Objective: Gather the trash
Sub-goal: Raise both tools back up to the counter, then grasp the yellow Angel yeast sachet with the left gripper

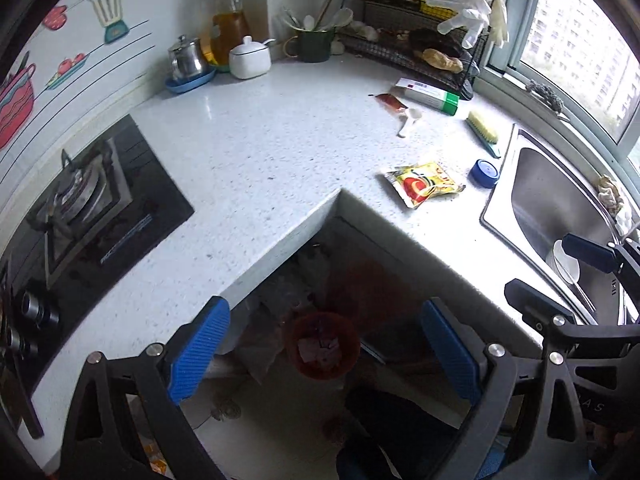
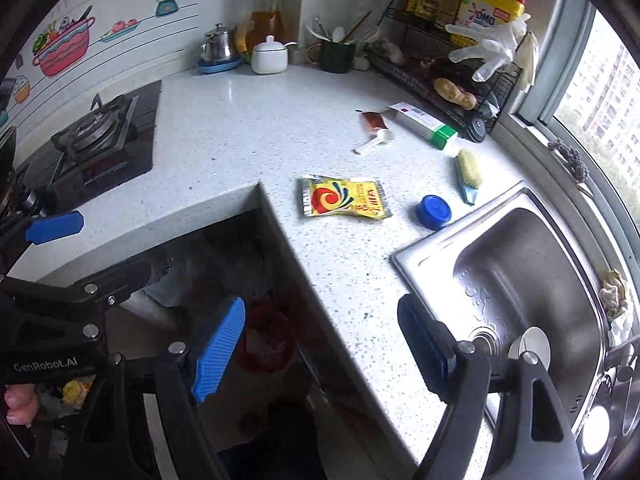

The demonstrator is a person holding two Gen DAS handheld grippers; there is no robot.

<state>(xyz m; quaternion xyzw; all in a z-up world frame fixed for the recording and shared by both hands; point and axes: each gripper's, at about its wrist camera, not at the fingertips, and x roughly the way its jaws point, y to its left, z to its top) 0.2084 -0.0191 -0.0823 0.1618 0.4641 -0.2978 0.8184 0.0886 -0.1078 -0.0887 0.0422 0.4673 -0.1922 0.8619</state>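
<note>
Well ahead of the open right tool (image 2: 320,344) lies the yellow packet (image 2: 344,200).

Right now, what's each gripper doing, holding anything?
Left gripper: open, empty, above the red bin.
Right gripper: open, empty, over the counter edge.

Red bin (image 1: 322,344) contents dim and blurred under the counter, sink (image 2: 520,280) cut off at frame edge, yellow packet (image 2: 344,200) print unreadable

Left gripper (image 1: 324,354) fingers spread, empty; right gripper (image 2: 324,356) likewise.
</note>
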